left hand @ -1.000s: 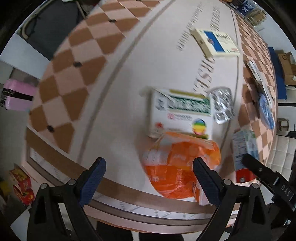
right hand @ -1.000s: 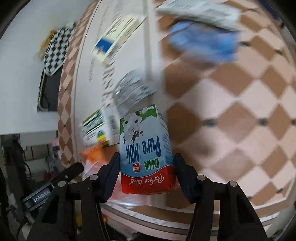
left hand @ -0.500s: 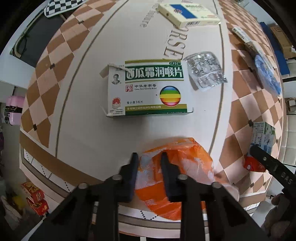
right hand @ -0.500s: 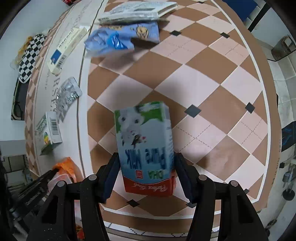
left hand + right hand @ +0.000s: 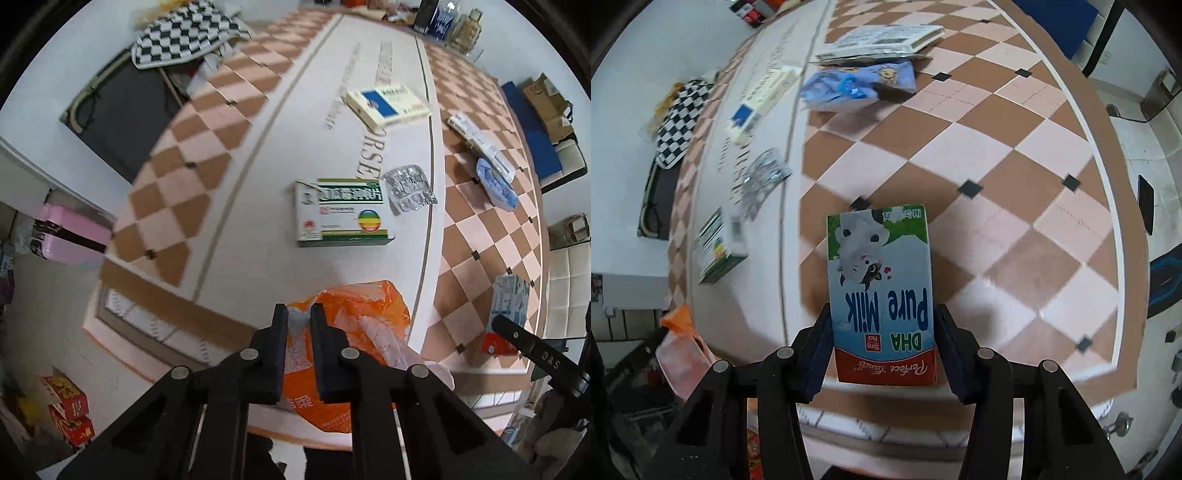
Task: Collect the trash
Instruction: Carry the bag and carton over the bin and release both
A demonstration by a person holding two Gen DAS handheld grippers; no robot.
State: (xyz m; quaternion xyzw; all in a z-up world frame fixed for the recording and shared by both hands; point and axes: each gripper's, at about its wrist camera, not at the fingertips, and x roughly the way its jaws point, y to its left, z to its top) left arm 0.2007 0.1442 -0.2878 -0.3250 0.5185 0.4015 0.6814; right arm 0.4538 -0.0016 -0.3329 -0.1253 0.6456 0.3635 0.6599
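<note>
An orange plastic bag (image 5: 362, 325) hangs over the table's near edge, and my left gripper (image 5: 297, 314) is shut on a pinch of its top rim, lifting it. The bag shows again at the lower left of the right wrist view (image 5: 679, 332). A blue and red milk carton (image 5: 882, 280) printed "DHA Pure Milk" sits between the pads of my right gripper (image 5: 882, 314). The jaws are closing and both pads press its sides. The carton is held above the checkered tablecloth (image 5: 979, 155), and it also appears at the right of the left wrist view (image 5: 509, 302).
On the table lie a green and white medicine box (image 5: 340, 210), a foil blister pack (image 5: 410, 188), a yellow and blue box (image 5: 388, 103), a blue wrapper (image 5: 495, 181) and a flat packet (image 5: 480, 144). A pink case (image 5: 70, 232) stands on the floor to the left.
My left gripper went from wide open to shut on the bag's rim and rose with it. My right gripper carried the carton sideways over the checkered border, away from the boxes.
</note>
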